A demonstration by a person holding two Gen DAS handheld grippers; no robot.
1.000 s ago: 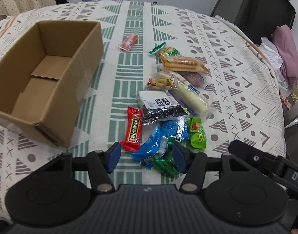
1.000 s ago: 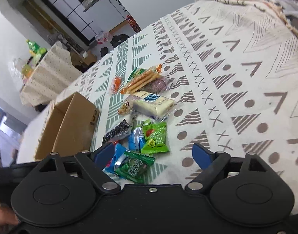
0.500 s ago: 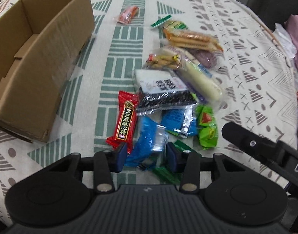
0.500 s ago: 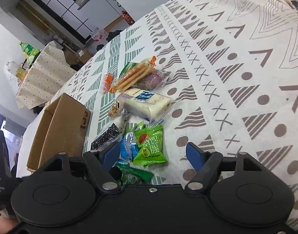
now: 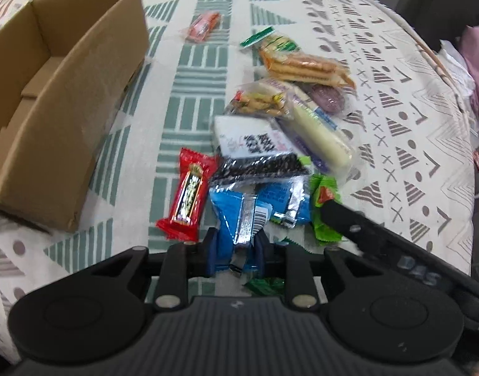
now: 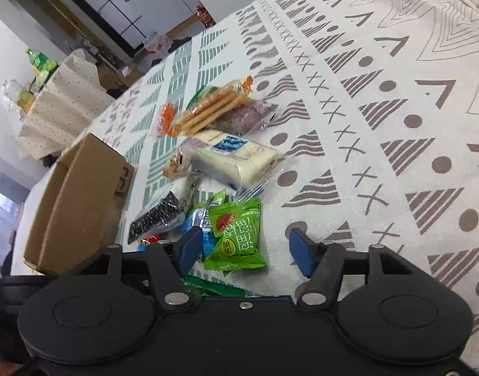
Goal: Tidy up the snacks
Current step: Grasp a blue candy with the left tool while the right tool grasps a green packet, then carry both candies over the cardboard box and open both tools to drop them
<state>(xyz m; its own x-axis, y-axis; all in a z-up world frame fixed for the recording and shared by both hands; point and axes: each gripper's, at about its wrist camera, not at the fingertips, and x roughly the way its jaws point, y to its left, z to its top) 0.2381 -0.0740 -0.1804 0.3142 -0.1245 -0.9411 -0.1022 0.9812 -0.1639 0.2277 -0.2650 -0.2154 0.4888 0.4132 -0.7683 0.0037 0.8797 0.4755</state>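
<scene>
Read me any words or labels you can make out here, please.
"DAS", blurry: black housing of the right tool, jaws closing, green packet between them.
Green packet: Chinese characters, unreadable to me.
Red bar, white label: print too blurred.

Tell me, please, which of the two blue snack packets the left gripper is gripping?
The nearer blue packet, beside the red candy bar: the closing left gripper pinches its near end. The other blue packet lies untouched beyond it.
</scene>
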